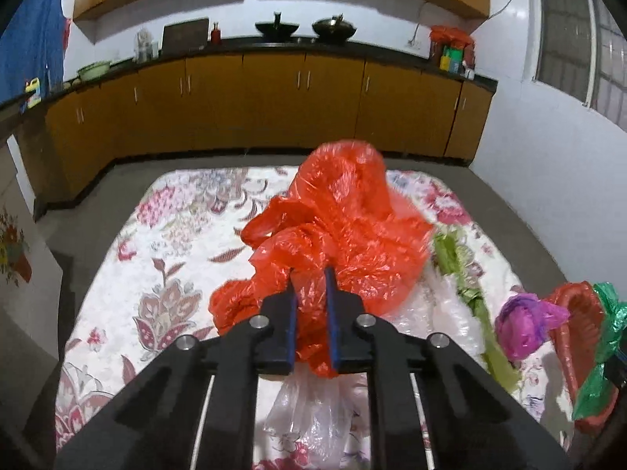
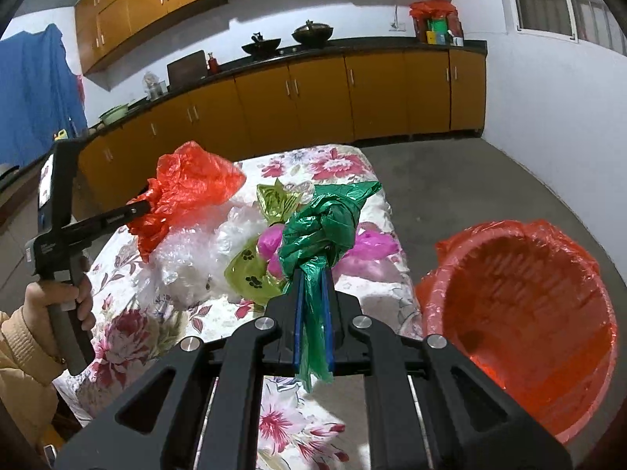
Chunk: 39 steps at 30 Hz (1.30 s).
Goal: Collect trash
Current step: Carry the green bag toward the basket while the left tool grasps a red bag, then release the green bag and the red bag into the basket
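Note:
A crumpled red plastic bag (image 1: 345, 219) is pinched between the blue pads of my left gripper (image 1: 311, 274), which is shut on it just above the floral tablecloth (image 1: 156, 274). The right wrist view shows that red bag (image 2: 188, 184) lifted at the left gripper's tip (image 2: 145, 205). My right gripper (image 2: 313, 270) is shut on a knotted green plastic bag (image 2: 325, 223), whose tail hangs down between the pads. To its right, off the table's edge, stands a red bin (image 2: 509, 231) lined with a red bag. It looks empty inside.
On the table lie a clear plastic bag (image 2: 184, 262), a yellow-green paw-print bag (image 2: 250, 278) and a magenta bag (image 2: 270, 246). A person's hand (image 2: 58, 301) grips the left tool's handle. Orange cabinets (image 2: 313, 90) with a dark counter line the far wall.

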Each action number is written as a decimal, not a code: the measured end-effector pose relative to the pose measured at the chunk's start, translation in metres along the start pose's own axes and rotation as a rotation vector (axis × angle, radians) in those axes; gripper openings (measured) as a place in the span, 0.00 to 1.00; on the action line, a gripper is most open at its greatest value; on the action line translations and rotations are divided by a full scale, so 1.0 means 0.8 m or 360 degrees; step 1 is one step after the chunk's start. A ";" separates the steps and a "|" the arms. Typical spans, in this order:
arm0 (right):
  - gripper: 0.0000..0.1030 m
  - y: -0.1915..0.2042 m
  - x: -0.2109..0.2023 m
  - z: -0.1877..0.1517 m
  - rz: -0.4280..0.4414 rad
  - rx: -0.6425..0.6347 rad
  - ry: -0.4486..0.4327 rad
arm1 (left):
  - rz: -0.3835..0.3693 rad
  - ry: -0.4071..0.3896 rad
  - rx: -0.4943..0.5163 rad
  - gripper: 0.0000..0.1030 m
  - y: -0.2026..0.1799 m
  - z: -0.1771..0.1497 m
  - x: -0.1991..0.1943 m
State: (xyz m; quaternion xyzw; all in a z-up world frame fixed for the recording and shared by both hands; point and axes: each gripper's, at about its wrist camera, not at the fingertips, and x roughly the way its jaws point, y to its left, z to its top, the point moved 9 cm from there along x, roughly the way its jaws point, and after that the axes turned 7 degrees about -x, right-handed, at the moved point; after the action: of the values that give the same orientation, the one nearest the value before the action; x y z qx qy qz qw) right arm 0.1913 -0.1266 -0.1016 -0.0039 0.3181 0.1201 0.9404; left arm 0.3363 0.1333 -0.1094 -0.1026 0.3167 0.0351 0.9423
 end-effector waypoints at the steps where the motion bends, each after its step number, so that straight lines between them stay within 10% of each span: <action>1: 0.09 -0.002 -0.004 0.001 -0.0005 0.0003 -0.0011 | -0.0005 -0.0029 0.0001 0.12 0.000 0.004 -0.010; 16: 0.09 -0.081 -0.076 0.002 -0.0216 0.0126 -0.0121 | -0.0299 -0.0187 0.0038 0.12 -0.087 0.022 -0.128; 39: 0.09 -0.200 -0.144 -0.015 -0.0504 0.0311 -0.0193 | -0.0772 0.0054 0.0198 0.12 -0.300 -0.087 -0.153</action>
State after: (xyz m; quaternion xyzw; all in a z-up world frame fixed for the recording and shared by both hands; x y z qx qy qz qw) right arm 0.1321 -0.3088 -0.0533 0.0448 0.2665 -0.0608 0.9609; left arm 0.2289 -0.1160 -0.0483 -0.1180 0.3001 -0.2135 0.9222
